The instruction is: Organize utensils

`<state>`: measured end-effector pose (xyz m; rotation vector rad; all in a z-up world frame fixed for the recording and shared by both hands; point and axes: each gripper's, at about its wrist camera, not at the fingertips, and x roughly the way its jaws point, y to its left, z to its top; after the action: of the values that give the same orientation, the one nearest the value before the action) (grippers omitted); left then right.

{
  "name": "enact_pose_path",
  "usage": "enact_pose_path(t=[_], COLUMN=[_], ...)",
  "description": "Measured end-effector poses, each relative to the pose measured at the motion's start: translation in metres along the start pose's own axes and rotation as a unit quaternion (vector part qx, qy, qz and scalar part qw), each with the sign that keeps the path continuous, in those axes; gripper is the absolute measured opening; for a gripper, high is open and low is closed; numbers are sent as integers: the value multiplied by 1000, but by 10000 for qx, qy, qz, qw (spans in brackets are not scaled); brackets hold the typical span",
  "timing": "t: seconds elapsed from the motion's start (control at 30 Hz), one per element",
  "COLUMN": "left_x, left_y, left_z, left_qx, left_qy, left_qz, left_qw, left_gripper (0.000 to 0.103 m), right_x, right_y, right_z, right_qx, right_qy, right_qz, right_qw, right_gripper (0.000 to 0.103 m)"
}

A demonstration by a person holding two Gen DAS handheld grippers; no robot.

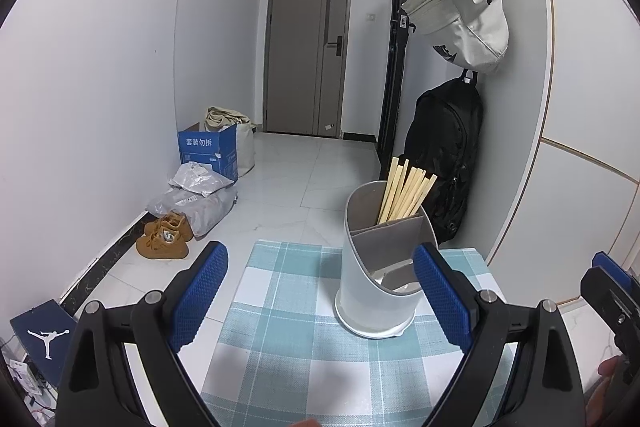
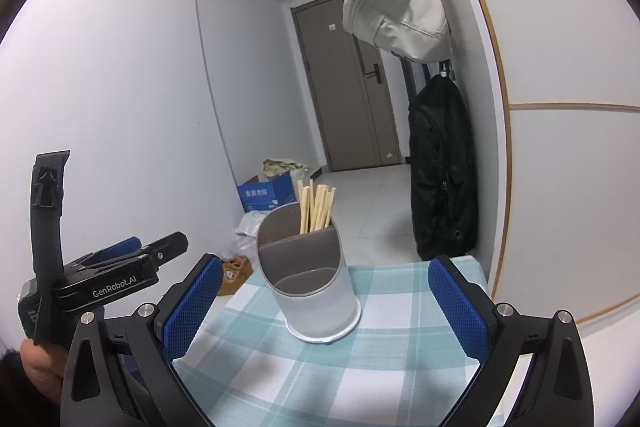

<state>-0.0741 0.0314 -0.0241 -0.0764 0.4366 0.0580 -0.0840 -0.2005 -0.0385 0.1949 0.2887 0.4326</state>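
Note:
A white utensil holder [image 1: 372,291] [image 2: 316,291] with grey inner dividers stands on the blue-and-white checked tablecloth [image 1: 288,347] [image 2: 384,367]. Several wooden chopsticks [image 1: 404,193] [image 2: 316,207] stand upright in its far compartment; the near compartments look empty. My left gripper [image 1: 320,267] is open, its blue pads wide apart, just short of the holder and holding nothing. My right gripper [image 2: 326,275] is open too, with the holder ahead between its fingers, untouched. In the right wrist view the left gripper [image 2: 132,251] shows at the left, held by a hand [image 2: 40,367].
The small table stands against a white wall on the right. A black backpack [image 1: 444,163] [image 2: 440,171] and a pale bag [image 1: 464,15] [image 2: 396,11] hang there. On the floor to the left lie a blue box [image 1: 208,151], plastic parcels [image 1: 192,199] and tan shoes [image 1: 164,239].

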Motion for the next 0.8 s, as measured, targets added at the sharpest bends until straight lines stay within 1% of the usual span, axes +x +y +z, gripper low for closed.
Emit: enact_pose_path(t=[0.5, 0.8], left_x=[0, -1], left_y=[-1, -3], left_z=[-1, -3], left_qx=[6, 90], left_qy=[49, -11], left_qz=[-58, -11], left_qw=[10000, 10000], left_gripper=[91, 91], right_x=[1, 1], right_y=[1, 1], right_z=[-1, -1], right_qx=[-26, -41], right_qy=[30, 37], right_qz=[4, 22], right_qw=[10000, 10000], right_gripper=[103, 103])
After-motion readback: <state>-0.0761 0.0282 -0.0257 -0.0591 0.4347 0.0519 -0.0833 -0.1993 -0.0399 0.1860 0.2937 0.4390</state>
